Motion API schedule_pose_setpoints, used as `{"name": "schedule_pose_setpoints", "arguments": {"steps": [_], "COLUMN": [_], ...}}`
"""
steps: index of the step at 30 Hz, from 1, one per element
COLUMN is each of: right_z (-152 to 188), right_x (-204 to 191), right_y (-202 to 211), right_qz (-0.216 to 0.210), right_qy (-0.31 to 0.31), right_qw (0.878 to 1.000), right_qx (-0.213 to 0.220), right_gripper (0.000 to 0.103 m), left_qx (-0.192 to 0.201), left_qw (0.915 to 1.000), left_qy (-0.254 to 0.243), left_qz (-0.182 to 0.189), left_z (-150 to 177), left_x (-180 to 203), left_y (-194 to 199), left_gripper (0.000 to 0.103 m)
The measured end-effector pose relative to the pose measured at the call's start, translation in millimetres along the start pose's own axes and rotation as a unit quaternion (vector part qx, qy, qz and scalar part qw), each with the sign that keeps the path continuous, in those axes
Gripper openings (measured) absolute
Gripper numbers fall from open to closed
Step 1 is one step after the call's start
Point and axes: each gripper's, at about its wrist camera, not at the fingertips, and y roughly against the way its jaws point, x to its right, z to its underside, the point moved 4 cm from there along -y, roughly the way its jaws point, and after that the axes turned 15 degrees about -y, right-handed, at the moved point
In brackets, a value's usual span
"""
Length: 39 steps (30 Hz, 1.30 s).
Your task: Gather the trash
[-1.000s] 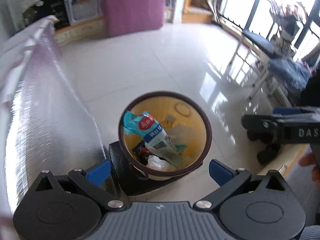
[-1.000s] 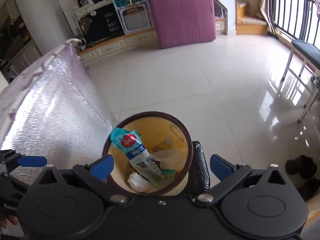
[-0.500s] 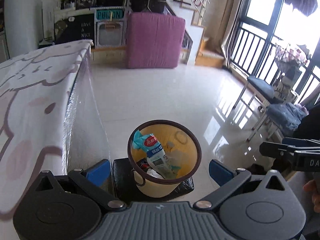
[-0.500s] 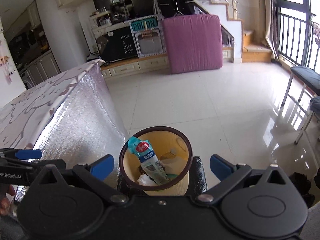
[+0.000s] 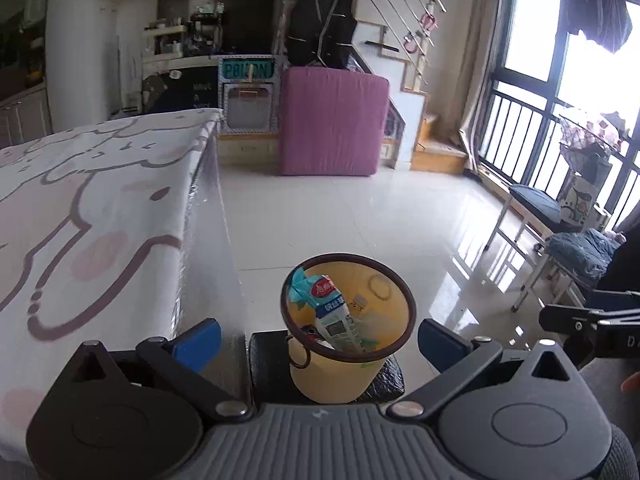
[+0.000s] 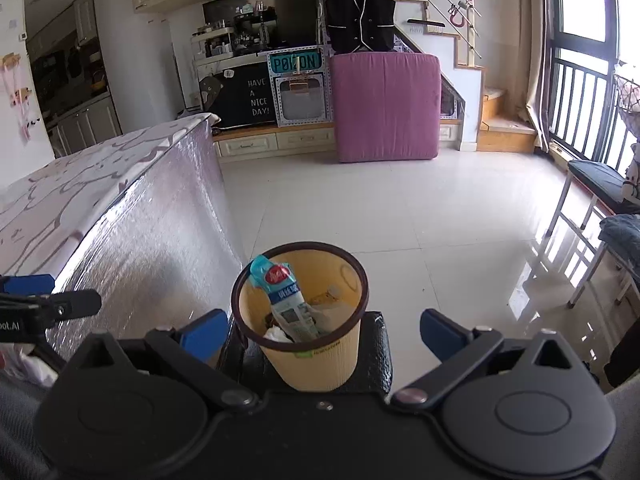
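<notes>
A yellow waste bin (image 5: 332, 380) with a dark brown rim stands on a black stool (image 5: 390, 378) beside the table. Inside it stands a blue and white carton (image 5: 328, 312) with a red label, amid crumpled paper. The bin (image 6: 316, 364) and its carton (image 6: 286, 300) show in the right wrist view too. My left gripper (image 5: 318, 340) is open and empty, held back from the bin. My right gripper (image 6: 322, 330) is also open, with nothing between its blue pads (image 6: 440, 334). Each gripper shows at the edge of the other's view.
A table (image 5: 92, 216) with a pink cartoon cloth and silvery side stands on the left. A purple mattress (image 6: 386, 106) leans on the cabinets at the back. White chairs (image 5: 532, 216) line the balcony railing on the right. Glossy tiled floor (image 6: 360, 204) lies beyond the bin.
Both grippers have risen and tilted up from looking down into the bin to looking across the room. The bin now appears smaller and lower. Both stay open.
</notes>
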Motion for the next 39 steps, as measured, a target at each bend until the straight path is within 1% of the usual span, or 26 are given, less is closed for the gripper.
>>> {"name": "schedule_pose_setpoints", "arguments": {"steps": [6,10,16,25,32,39], "right_z": [15,23,34,37,40,41], "right_x": [-2,-5,-10,-6,-10,-10], "right_y": [9,13,10,8,7,9], "right_qz": [0.001,0.014,0.017,0.025,0.033,0.032], "right_qy": [0.004,0.005,0.016,-0.001,0.009,0.003], "right_qw": [1.0,1.0,0.999,0.998,0.998,0.998], "right_qx": [0.013,0.028,0.044,0.053,0.056,0.062], "right_gripper": [0.103,0.103,0.103,0.103,0.103,0.103], "left_qx": [0.016,0.014,0.012,0.014,0.017,0.019], "left_qw": [0.9997,0.9994,0.9989,0.9982,0.998,0.9978], "left_qy": [0.008,0.016,0.016,0.025,0.021,0.02], "left_qz": [-0.019,-0.029,-0.041,-0.054,-0.056,-0.059], "left_z": [15,23,33,44,45,45], "left_x": [3,1,1,-3,-3,-1], "left_y": [11,11,10,7,7,9], "left_gripper": [0.103,0.103,0.103,0.103,0.103,0.103]}}
